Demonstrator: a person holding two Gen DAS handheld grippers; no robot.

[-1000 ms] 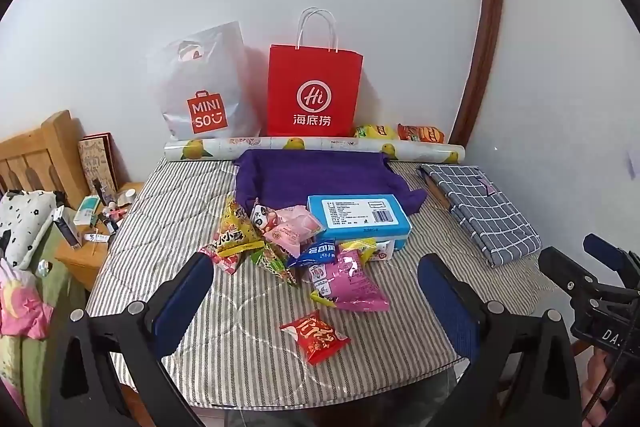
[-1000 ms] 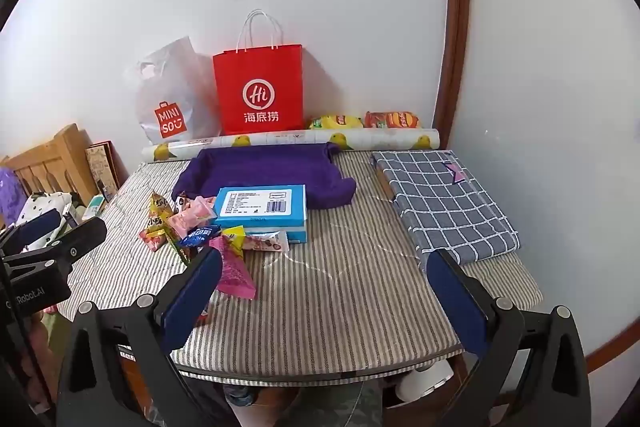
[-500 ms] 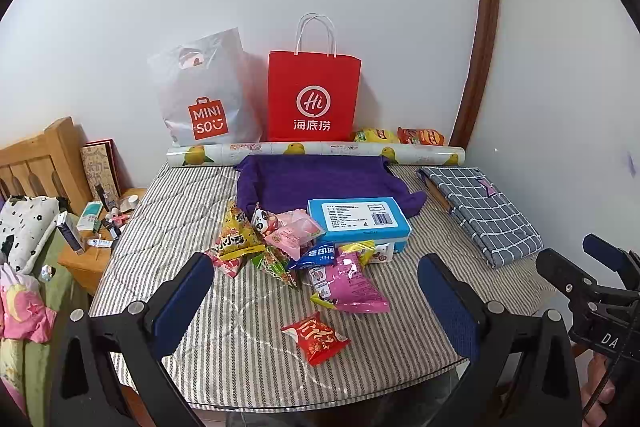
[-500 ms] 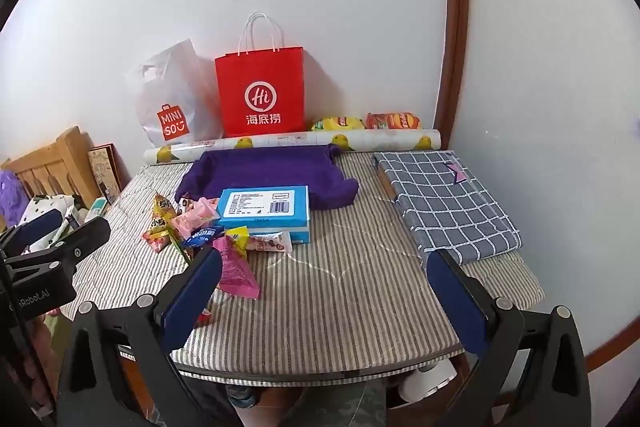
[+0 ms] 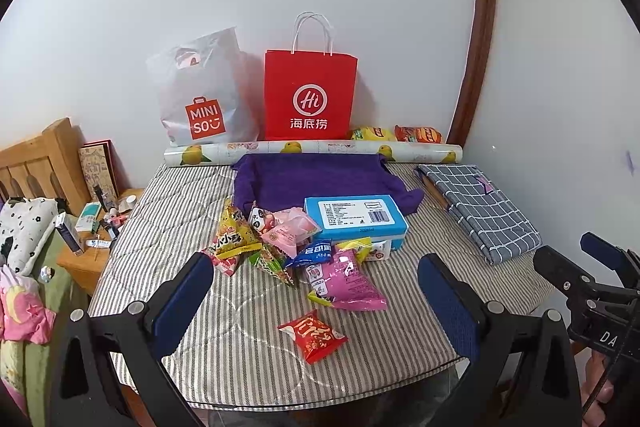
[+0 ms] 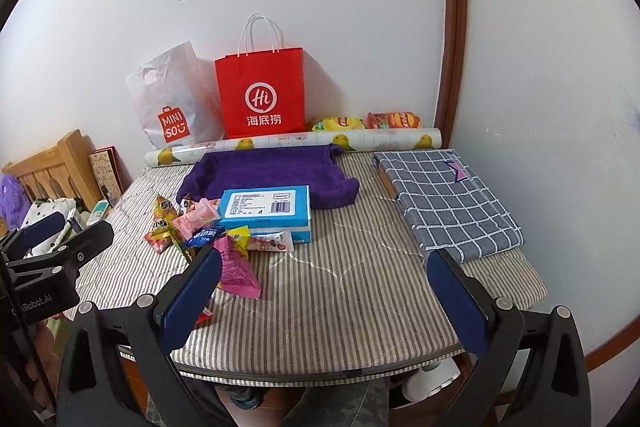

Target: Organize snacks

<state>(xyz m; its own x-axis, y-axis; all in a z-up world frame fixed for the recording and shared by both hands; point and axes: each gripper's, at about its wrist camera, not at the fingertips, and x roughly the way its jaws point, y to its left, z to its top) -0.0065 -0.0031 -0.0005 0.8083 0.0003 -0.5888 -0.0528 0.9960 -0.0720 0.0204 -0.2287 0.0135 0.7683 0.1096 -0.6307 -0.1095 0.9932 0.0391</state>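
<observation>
Snacks sit in a loose heap (image 5: 296, 247) near the middle of the striped table (image 5: 168, 211), most of them leaning against or overlapping the blue box (image 5: 354, 219), which I take to be the likely container for them, though its lid looks shut. One red packet (image 5: 314, 335) lies apart, nearest the front edge, and a pink packet (image 5: 346, 281) spills toward it.

I hold my left gripper (image 5: 316, 303) back at the near edge with its jaws spread wide and nothing between them, framing that red packet, so it looks the easiest first pick. My right gripper (image 6: 324, 295) is likewise wide apart and empty, hovering over bare tablecloth to the right of the heap, kept clear so the two don't collide.

Behind the box a purple cloth (image 5: 316, 183) is spread out, with a printed roll (image 5: 312, 149) along the wall, a red bag (image 5: 310, 95) and a white bag (image 5: 200, 91) standing behind it. Two more chip packets (image 5: 396, 134) lie behind the roll, awkward to reach. A folded checked cloth (image 6: 448, 199) occupies the right side, well apart from the snacks.
</observation>
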